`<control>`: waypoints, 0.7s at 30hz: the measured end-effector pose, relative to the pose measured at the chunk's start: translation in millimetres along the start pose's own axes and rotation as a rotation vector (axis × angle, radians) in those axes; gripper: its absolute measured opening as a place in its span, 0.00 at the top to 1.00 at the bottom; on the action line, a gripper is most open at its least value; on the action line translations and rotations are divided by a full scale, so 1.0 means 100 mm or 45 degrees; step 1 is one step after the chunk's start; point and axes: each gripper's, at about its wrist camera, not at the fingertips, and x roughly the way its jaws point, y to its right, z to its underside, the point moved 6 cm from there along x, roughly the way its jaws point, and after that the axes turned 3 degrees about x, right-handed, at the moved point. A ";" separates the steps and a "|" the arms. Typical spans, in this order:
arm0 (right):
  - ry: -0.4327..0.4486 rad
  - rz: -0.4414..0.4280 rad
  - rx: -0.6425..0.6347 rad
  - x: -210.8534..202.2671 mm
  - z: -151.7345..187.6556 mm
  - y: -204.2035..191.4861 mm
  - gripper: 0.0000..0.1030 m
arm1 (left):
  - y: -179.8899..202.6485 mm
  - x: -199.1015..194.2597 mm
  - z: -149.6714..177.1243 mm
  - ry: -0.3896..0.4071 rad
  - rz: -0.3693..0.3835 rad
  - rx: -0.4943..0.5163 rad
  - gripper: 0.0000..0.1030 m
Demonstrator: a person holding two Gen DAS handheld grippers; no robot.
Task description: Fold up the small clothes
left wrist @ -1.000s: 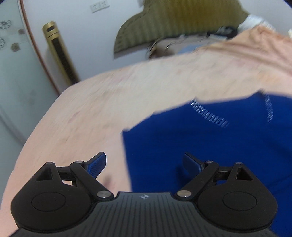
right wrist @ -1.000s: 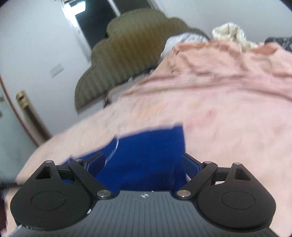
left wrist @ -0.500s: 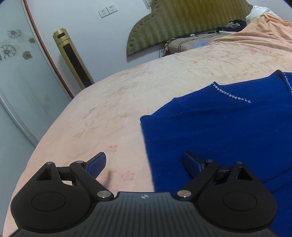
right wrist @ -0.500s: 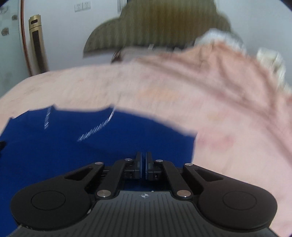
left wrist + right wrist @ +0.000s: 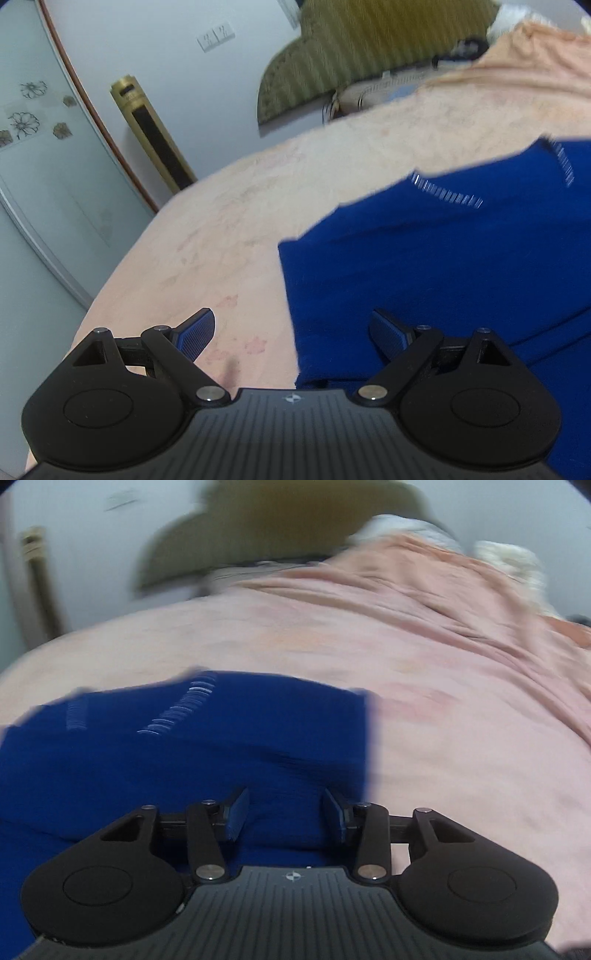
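Note:
A blue knit garment [image 5: 443,258] with a sparkly trim line lies flat on a peach bedspread [image 5: 229,229]. My left gripper [image 5: 291,334] is open and straddles the garment's left edge, one finger over the bedspread and one over the blue cloth. In the right wrist view the garment [image 5: 184,753] fills the lower left. My right gripper [image 5: 283,814] is open over the garment near its right edge, holding nothing. Both views are motion-blurred.
An olive padded headboard [image 5: 369,48] stands at the far end of the bed. A gold tower fan [image 5: 155,136] stands by the wall on the left. Rumpled bedding and a white bundle [image 5: 513,565] lie at the far right.
My right gripper was shut half a second ago and is now open over the garment. Both cameras have shifted; the left gripper stays open at the garment's left edge.

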 end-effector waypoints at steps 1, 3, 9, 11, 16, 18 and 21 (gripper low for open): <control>0.041 0.041 0.047 -0.09 0.00 0.08 0.42 | 0.00 -0.06 -0.02 0.015 0.020 -0.011 0.11; 0.134 0.090 0.088 -0.29 -0.01 0.13 0.44 | 0.06 -0.09 -0.07 0.021 0.062 0.002 0.11; 0.038 -0.113 0.113 -0.15 0.11 0.10 0.37 | 0.21 0.14 0.02 -0.070 0.061 0.025 0.10; -0.001 -0.031 0.176 -0.17 0.19 0.22 0.37 | 0.13 -0.02 0.02 -0.034 0.072 -0.001 0.11; 0.106 -0.111 0.100 -0.69 0.26 0.14 0.23 | -0.01 -0.43 0.10 0.007 0.179 -0.029 0.11; 0.062 -0.207 0.047 -0.80 0.38 0.02 0.19 | -0.07 -0.51 0.24 -0.033 0.238 -0.062 0.11; -0.036 -0.254 0.009 -0.85 0.60 -0.07 0.18 | -0.22 -0.59 0.53 -0.130 0.345 -0.128 0.11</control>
